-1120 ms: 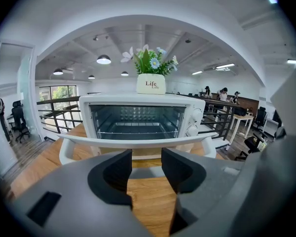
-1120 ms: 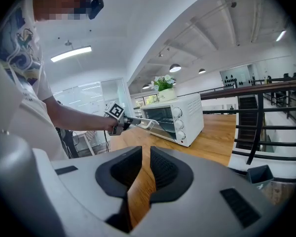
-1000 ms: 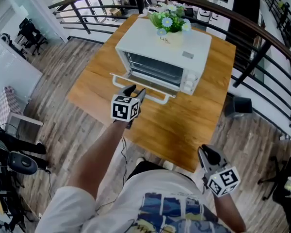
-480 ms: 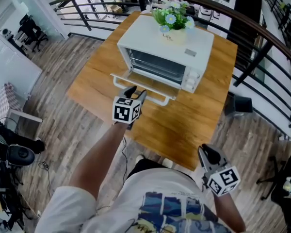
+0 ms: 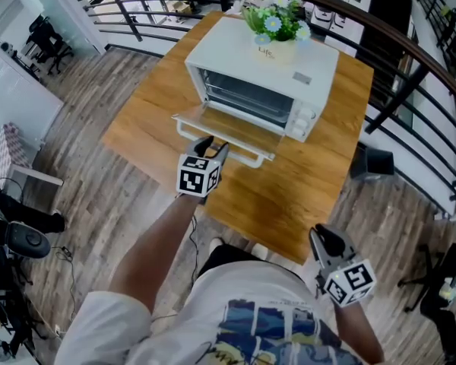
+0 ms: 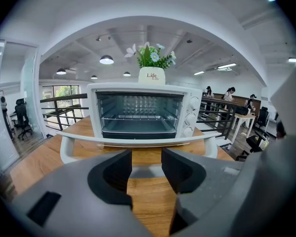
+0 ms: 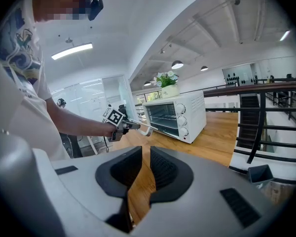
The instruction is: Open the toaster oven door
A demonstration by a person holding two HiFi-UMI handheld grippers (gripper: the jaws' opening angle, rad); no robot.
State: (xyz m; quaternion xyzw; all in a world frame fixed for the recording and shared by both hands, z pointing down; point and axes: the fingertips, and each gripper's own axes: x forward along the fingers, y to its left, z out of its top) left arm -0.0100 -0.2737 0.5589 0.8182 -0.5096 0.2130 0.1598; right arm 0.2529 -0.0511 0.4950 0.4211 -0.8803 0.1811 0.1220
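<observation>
- On the wooden table's (image 5: 304, 196) far side sits the toaster oven (image 5: 235, 44), its door (image 5: 228, 124) lying flat.
- Just near of the door handle (image 5: 247, 152), the left gripper (image 5: 213, 144) hovers, jaws apart, empty.
- Near right, off the table, the right gripper (image 5: 319, 238) shows a narrow gap, empty.

- Toaster oven (image 5: 266, 67) on table (image 5: 289, 196), flower pot (image 5: 277, 48) on top.
- Door (image 5: 228, 124) lies folded down before the oven.
- Left gripper (image 5: 211, 144) just before the door; right gripper (image 5: 323, 242) off the table's near edge.

A curved black metal railing (image 5: 403, 42) bordered the grey wood-plank floor (image 5: 83, 173); round white ceiling lamps (image 6: 106, 59) were lit overhead.
</observation>
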